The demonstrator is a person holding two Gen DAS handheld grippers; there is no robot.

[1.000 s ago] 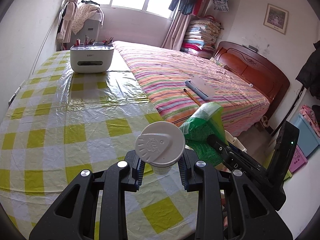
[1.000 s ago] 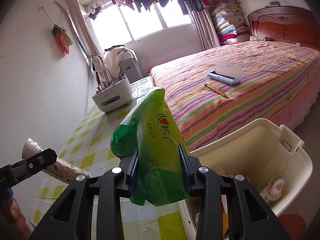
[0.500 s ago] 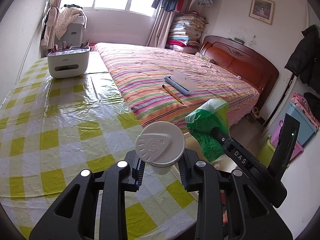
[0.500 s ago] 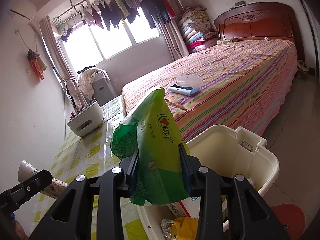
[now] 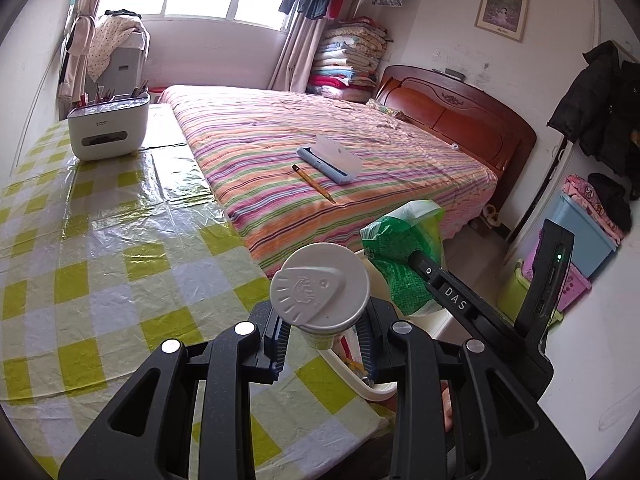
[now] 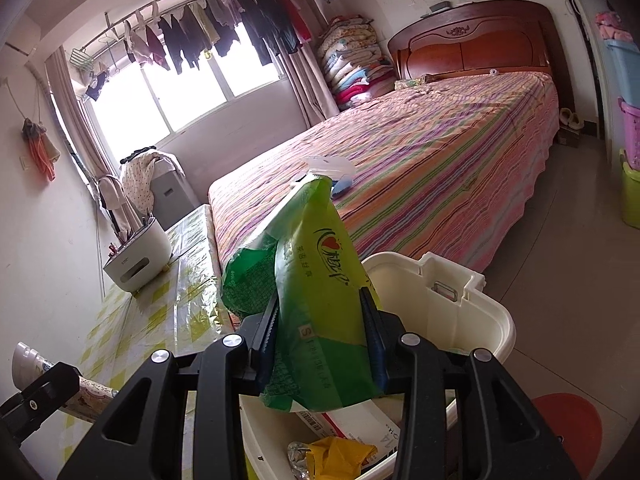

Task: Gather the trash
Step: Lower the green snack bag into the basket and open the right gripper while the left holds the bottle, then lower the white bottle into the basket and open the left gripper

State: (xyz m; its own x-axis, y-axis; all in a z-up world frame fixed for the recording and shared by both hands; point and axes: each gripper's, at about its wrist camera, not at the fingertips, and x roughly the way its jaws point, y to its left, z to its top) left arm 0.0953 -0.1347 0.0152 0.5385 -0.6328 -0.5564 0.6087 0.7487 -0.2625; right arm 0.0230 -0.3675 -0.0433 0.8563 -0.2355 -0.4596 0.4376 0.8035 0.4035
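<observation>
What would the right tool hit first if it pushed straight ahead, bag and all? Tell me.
Most likely the far wall of the cream bin, right beyond the green bag that the right tool carries while its jaws open. Past the rim lies only floor, then the striped bed. Depth is unclear here.

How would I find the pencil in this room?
Look at the big bed with the stripy pink and orange cover. Near its middle lies a flat pale blue case. The pencil lies right beside it on the cover: thin, long and yellow-brown, the only stick-shaped thing there.
</observation>
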